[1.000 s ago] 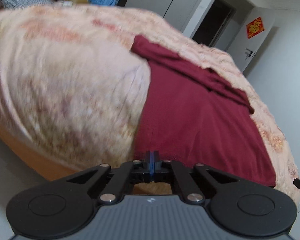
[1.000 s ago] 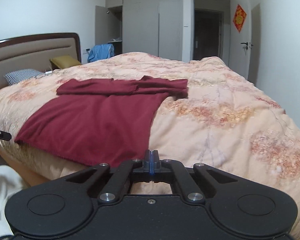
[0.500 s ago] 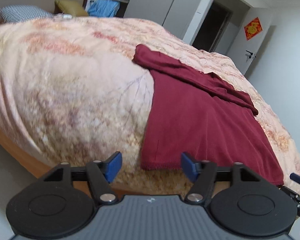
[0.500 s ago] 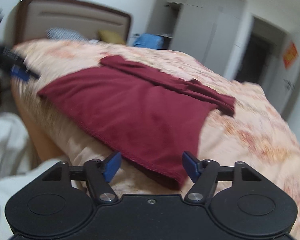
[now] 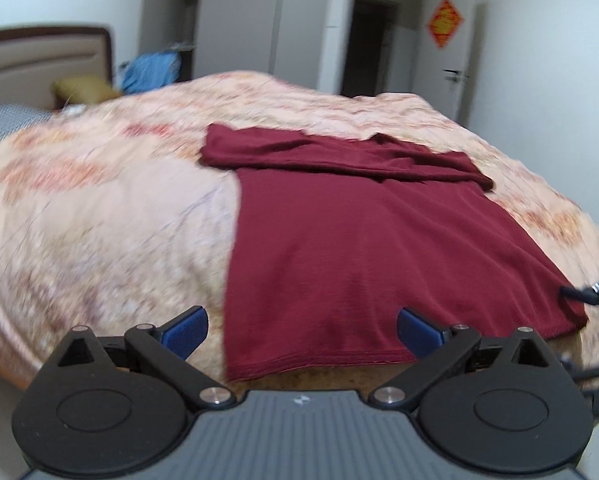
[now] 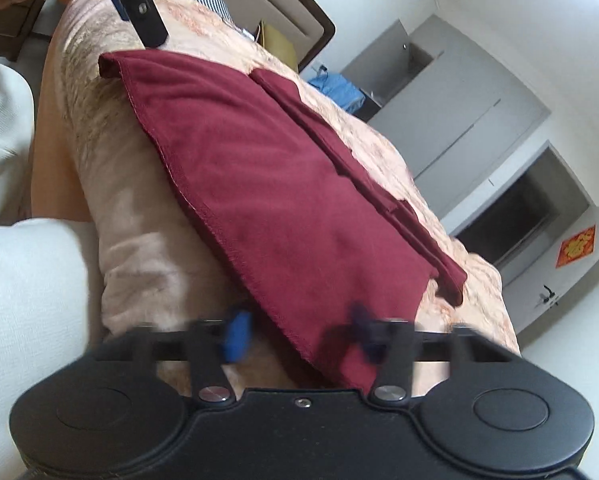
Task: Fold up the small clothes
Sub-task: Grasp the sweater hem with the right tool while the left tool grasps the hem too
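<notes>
With both the left gripper [image 5: 301, 330] and right gripper [image 6: 299, 336] spread wide and empty at the hem of the shirt [image 5: 363, 248] laid flat on the bed [image 5: 99, 216], the blanket could easily get pinched along with it.

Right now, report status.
Left gripper open at hem. Right gripper open over hem corner. Red shirt flat on bed, sleeves folded. Nothing blocking.

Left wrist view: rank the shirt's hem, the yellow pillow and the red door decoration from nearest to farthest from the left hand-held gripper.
1. Shirt's hem, just ahead of the left hand-held gripper.
2. Yellow pillow, far left by the headboard.
3. Red door decoration, upper right, across the room.
</notes>
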Demonstrator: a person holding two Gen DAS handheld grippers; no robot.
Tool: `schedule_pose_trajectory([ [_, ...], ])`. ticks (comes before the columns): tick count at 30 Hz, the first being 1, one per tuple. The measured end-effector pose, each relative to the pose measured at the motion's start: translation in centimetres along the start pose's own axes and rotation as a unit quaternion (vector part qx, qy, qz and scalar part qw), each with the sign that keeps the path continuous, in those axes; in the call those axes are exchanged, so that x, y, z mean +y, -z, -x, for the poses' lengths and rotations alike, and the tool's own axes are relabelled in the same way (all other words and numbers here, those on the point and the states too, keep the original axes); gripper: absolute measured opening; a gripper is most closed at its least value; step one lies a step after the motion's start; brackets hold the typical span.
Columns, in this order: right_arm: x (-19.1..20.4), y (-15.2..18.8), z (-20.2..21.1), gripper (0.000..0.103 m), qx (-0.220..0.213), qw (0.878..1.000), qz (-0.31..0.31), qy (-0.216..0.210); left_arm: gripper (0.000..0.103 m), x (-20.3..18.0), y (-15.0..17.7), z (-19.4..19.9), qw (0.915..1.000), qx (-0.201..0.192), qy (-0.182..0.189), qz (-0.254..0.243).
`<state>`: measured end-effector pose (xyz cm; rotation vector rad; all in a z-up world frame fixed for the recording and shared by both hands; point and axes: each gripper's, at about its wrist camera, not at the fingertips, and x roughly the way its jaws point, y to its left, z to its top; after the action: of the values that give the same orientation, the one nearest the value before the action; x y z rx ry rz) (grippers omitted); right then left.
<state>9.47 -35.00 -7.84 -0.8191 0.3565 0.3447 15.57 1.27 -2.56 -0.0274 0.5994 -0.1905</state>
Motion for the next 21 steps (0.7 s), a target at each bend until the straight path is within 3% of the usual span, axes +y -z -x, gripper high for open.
schedule_pose_trajectory([
  [1,-0.2,-0.1,0.0,0.016,-0.006,1.000,-0.006,-0.001,0.103,-0.6,0.1,0.0,0.9999,-0.006,0.005,-0.015],
  [5,-2.3,-1.1,0.7,0.011,-0.027,0.997,-0.072,-0.025,0.103,-2.8,0.5,-0.4,0.9972,-0.021,0.016,-0.071],
  [13,-9.6,-3.8,1.1,0.010,-0.049,0.966,-0.241,-0.082,0.103,-7.7,2.0,-1.8,0.9848,-0.025,0.035,-0.168],
  [15,-10.6,-4.4,1.1,0.010,-0.052,0.959,-0.264,-0.090,0.103,-9.4,2.5,-2.8,0.9802,-0.015,0.022,-0.196],
  [18,-11.3,-4.6,1.5,0.010,-0.059,0.956,-0.272,-0.088,0.102,-11.2,3.0,-4.4,0.9757,-0.012,-0.027,-0.217],
  [21,-11.0,-4.6,2.1,0.010,-0.061,0.956,-0.274,-0.088,0.088,-11.3,2.9,-5.2,0.9766,-0.015,-0.042,-0.210],
])
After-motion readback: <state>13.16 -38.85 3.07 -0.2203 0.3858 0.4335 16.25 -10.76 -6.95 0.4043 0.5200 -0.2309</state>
